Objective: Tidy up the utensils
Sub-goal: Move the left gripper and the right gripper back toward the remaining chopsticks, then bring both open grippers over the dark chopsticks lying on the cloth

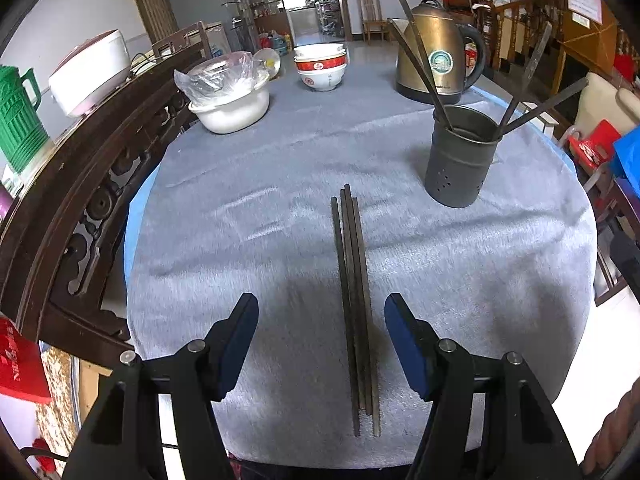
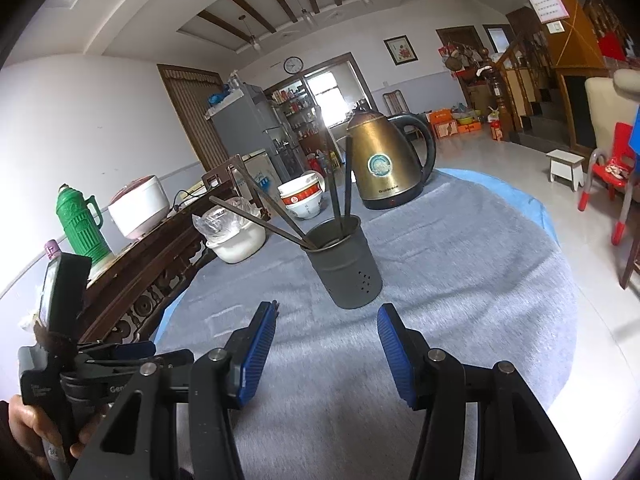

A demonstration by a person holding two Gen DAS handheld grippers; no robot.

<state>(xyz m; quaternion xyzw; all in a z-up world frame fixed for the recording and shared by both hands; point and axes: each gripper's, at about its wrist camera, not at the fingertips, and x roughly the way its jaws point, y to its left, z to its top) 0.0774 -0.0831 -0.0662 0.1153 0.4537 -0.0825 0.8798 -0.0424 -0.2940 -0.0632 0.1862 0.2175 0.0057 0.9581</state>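
Several dark chopsticks [image 1: 354, 312] lie in a tight bundle on the grey cloth, running away from me. My left gripper [image 1: 320, 308] hovers open above their near half, one blue pad on each side, not touching them. A dark metal utensil holder [image 1: 458, 156] stands upright at the far right with several chopsticks [image 1: 420, 60] leaning out of it. In the right wrist view the same holder [image 2: 344, 264] stands just beyond my right gripper [image 2: 326, 320], which is open and empty. The tips of the lying chopsticks [image 2: 274, 305] peek out behind its left pad.
A brass kettle [image 1: 438, 56] and stacked red-and-white bowls [image 1: 320, 66] stand at the table's far side, with a white pot under a plastic bag [image 1: 230, 98] at the left. A carved dark wood sideboard [image 1: 80, 208] borders the table [image 1: 240, 208] on the left. A hand [image 2: 24, 428] holds the left gripper's handle.
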